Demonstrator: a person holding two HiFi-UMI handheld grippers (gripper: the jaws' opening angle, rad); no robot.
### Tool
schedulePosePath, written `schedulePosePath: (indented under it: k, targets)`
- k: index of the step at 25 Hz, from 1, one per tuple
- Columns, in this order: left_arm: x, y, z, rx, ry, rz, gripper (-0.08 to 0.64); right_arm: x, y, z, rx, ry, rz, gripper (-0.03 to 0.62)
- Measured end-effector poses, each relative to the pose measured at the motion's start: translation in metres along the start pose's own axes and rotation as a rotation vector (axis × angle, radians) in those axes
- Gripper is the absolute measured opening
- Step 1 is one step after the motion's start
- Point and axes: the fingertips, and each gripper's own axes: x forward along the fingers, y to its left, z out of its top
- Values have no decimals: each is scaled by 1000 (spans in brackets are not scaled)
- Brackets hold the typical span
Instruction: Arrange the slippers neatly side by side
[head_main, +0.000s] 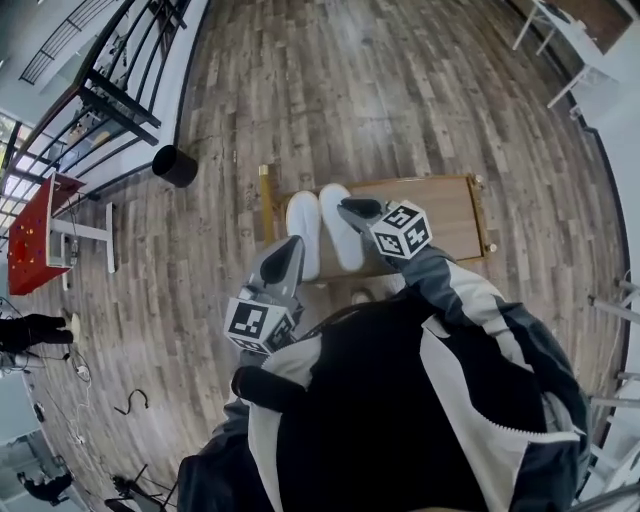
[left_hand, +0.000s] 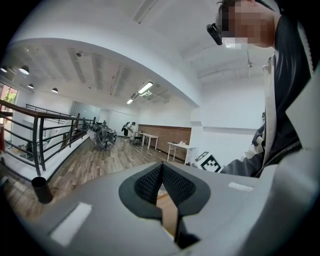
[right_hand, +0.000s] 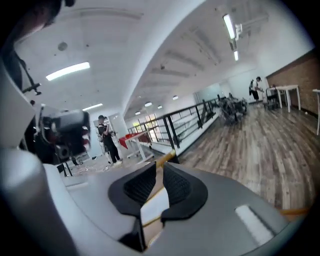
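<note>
Plank floor (head_main: 380, 90) lies open around the table (head_main: 450, 215) (slippers (head_main: 340, 240) near its edge).

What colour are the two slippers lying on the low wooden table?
Plain white: both soft slippers show best in the head view.
</note>
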Motion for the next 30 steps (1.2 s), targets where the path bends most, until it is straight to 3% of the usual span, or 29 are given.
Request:
schedulePosePath:
  k: [4, 9, 16, 30]
  targets:
    - [31, -10, 8, 25, 15, -63, 18, -64, 32, 74, -162, -210, -12, 3]
    - [53, -36, 20, 57, -20, -117, 18, -134, 47, 101, -252, -316, -107, 2]
    - [78, -78, 21, 59, -33, -143, 18, -180, 28, 80, -258, -301, -172, 2]
    - [112, -155, 23, 45, -59, -73, 18, -247, -8, 75, -293, -230, -130, 0]
